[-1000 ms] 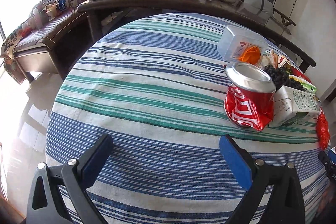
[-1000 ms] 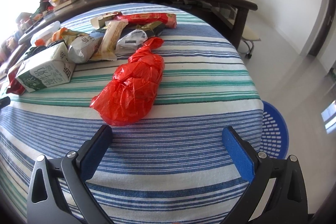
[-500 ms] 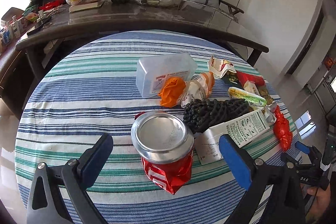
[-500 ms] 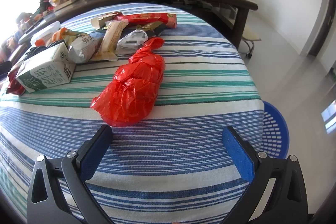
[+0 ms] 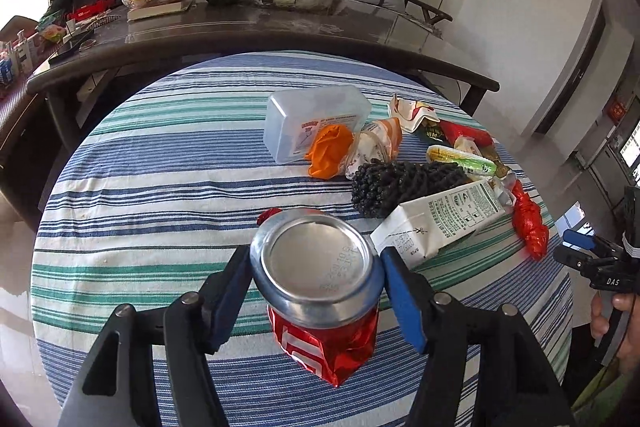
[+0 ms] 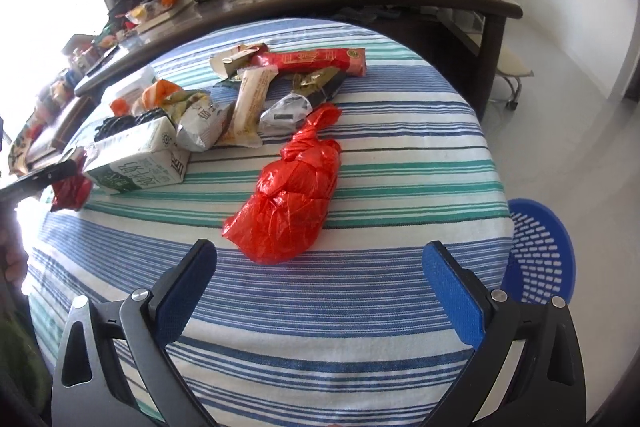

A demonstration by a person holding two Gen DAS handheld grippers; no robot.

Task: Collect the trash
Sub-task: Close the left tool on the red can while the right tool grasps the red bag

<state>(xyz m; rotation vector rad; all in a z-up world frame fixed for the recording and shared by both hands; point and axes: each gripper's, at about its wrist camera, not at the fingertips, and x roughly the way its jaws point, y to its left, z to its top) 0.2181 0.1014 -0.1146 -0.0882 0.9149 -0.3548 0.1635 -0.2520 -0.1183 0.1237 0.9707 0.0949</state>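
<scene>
A crushed red soda can (image 5: pixel 320 291) stands on the striped round table (image 5: pixel 160 187). My left gripper (image 5: pixel 316 275) is shut on the can, with blue pads pressed on both sides of its silver end. My right gripper (image 6: pixel 320 291) is open and empty above the table's near edge, just short of a knotted red plastic bag (image 6: pixel 292 195). That bag also shows in the left wrist view (image 5: pixel 530 223). A white milk carton (image 5: pixel 440 223) lies beside the can, also in the right wrist view (image 6: pixel 136 159).
Wrappers (image 6: pixel 312 61), a black mesh lump (image 5: pixel 404 183), an orange bag (image 5: pixel 330 151) and a clear plastic box (image 5: pixel 316 123) lie across the table. A blue basket (image 6: pixel 536 255) stands on the floor at right. A dark cluttered counter (image 5: pixel 240 27) runs behind.
My left gripper has swung over to the can and closed on it. The right gripper has stayed open and shifted only slightly.
</scene>
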